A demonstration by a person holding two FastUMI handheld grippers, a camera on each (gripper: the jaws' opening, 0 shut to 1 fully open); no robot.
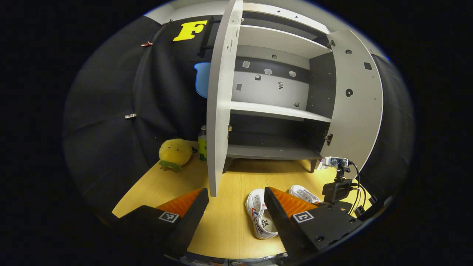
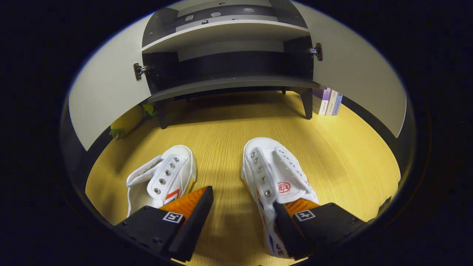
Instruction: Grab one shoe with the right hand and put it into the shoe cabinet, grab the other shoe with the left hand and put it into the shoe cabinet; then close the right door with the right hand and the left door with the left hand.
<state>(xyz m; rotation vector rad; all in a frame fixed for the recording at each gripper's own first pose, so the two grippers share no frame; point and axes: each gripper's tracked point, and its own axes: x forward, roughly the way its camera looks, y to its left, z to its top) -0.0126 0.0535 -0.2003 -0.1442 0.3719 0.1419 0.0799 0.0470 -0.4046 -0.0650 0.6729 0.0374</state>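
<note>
Your worktop (image 2: 332, 155) is pale wood, ringed by black cloth. The shoe cabinet (image 1: 273, 111) stands on it, both doors wide. Both shoes (image 2: 162, 177) (image 2: 273, 173) lie before it. Your left hand-held gripper (image 1: 236, 214) and right hand-held gripper (image 2: 244, 218) gape, holding nothing.

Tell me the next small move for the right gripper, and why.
Probably shift the right gripper toward the right shoe and lower it so the open fingers straddle its upper. Both shoes lie on the tabletop, ungrasped, and the cabinet doors stand open.
</note>
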